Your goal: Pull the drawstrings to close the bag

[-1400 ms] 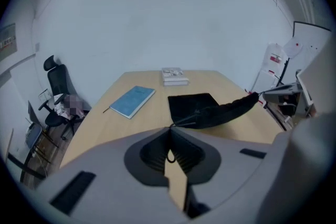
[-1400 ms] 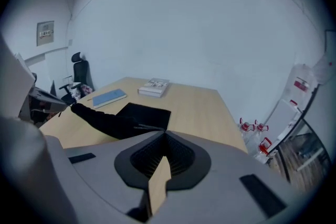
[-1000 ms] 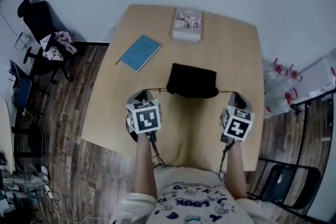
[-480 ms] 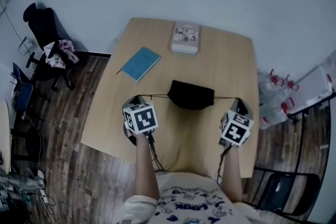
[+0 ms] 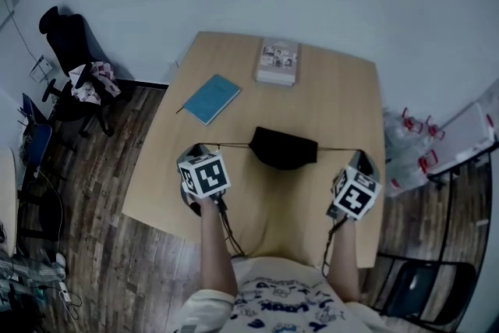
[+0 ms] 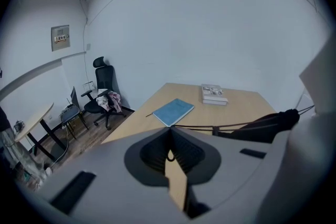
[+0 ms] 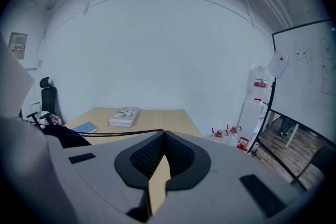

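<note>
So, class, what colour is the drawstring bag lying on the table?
The bag is plain black, and it shows best in the head view.

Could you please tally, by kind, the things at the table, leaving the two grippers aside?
Black drawstring bag: 1
Blue notebook: 1
Pale book: 1
Total: 3

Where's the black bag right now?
In the head view the black drawstring bag is mid-table, between the left gripper and right gripper, its drawstrings stretched taut to each. The blue notebook and a book lie beyond it.
</note>
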Demonstrator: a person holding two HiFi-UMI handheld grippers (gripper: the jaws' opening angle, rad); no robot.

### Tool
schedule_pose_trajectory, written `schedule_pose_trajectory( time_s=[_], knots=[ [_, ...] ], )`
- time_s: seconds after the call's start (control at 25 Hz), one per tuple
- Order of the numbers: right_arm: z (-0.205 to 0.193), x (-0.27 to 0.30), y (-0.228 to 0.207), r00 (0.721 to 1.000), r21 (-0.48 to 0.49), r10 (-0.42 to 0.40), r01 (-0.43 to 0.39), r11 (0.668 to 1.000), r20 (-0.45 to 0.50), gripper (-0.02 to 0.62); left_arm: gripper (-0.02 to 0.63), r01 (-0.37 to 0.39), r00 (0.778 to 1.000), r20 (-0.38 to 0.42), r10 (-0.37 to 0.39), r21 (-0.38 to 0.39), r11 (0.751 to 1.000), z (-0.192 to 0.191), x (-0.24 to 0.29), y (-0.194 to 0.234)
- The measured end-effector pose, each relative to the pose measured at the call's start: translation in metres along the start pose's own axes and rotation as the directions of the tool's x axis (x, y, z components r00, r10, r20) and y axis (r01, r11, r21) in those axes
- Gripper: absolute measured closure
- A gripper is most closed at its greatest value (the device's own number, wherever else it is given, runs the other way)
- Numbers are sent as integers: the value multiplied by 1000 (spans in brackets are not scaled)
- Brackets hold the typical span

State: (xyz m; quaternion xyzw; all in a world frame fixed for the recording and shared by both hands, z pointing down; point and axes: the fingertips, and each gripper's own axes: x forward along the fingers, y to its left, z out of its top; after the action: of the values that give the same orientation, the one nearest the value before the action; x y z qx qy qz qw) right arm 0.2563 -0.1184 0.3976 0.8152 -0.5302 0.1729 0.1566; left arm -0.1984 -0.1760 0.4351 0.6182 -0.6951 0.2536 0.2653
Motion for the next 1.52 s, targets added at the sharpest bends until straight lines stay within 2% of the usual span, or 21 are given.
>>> schedule_pose_trajectory(
  time_s=[0.28,0.52,0.64,0.76,1.0,1.16,1.24,1.28,1.4,1.52],
  knots=[
    [3,2,-7,1000,7,-24,24,1000,3,595,601,-4,1000,14,4,-6,1000,4,1,4],
    [1,6,-6,1000,17,-7,7,1000,0,594,601,23,1000,16,-23,-17,1000,4,0,2],
    [0,7,2,999,23,30,-29,999,-11,594,601,16,1000,25,-16,7,1000,3,0,1],
    [-3,8,15,995,10,98,-97,995,-35,594,601,43,999,17,-44,24,999,-3,0,-7],
    [-35,13,46,965,-60,215,-226,972,-153,594,601,123,992,-21,-122,122,985,-21,5,-35],
    [-57,8,75,923,-107,306,-337,936,-232,573,598,254,967,-60,-247,162,954,-37,4,-66],
    [-63,1,90,894,-108,365,-403,909,-258,440,540,328,945,-77,-319,177,928,-42,-3,-82],
    [-63,-3,97,883,-100,393,-428,898,-256,439,531,360,933,-78,-352,183,915,-42,-8,-90],
    [-47,-18,114,866,-69,462,-481,874,-190,439,517,424,905,-40,-424,188,886,-34,-24,-109],
    [-21,-31,125,864,-40,500,-503,864,-69,439,517,453,884,34,-467,189,871,-15,-40,-121]
  ],
)
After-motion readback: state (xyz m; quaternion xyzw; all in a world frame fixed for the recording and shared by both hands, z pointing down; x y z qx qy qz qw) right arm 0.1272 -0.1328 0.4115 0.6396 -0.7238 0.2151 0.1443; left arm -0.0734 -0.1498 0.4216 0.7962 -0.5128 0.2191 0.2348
